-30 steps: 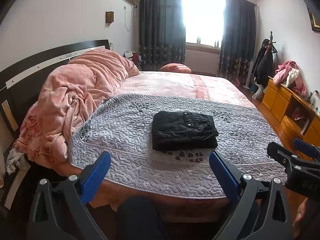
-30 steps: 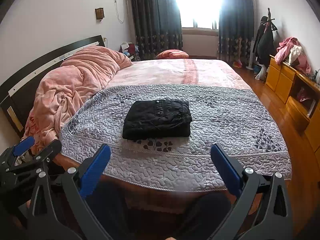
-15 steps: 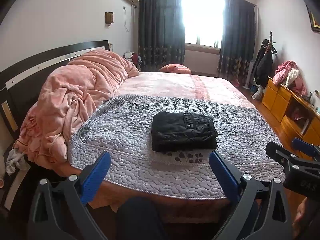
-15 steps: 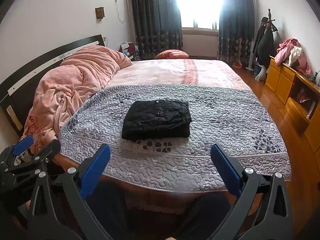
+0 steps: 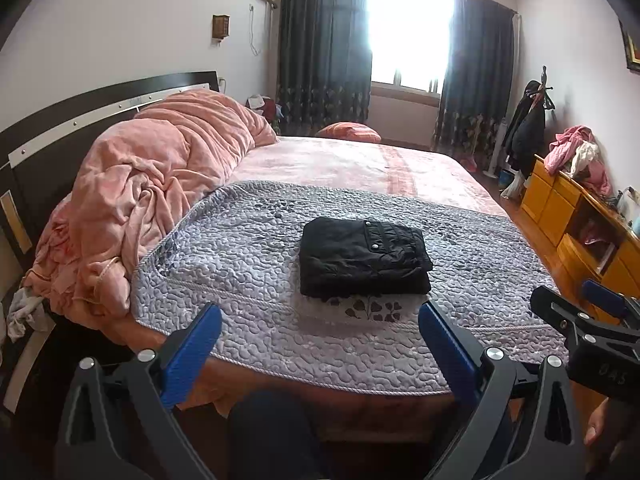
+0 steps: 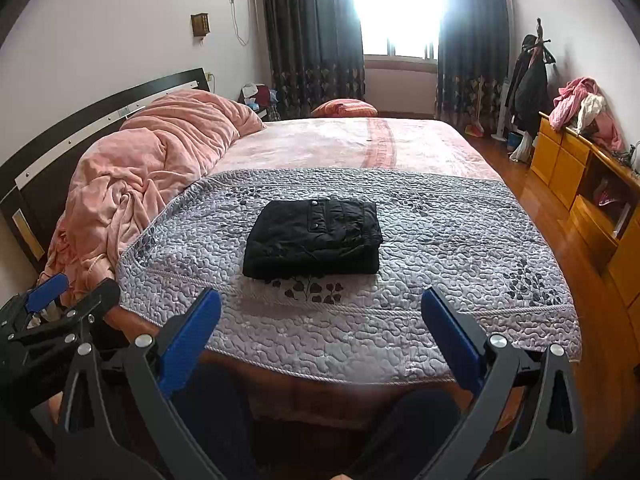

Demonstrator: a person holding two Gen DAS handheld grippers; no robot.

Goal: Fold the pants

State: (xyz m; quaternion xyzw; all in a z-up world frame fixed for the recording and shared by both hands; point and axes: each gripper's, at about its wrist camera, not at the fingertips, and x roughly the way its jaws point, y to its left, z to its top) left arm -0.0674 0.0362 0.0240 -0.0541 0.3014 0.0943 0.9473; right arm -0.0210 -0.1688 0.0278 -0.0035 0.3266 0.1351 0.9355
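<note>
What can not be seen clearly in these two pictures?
- Inner layers of the folded black pants: both wrist views show only the top and front edge; the fold hides the rest.
- View outside the window: glare washes it out.
- The person: only a knee and part of a hand show, cut off by the frame edge.
- Items on the yellow cabinet: too small, partly cropped.
</note>
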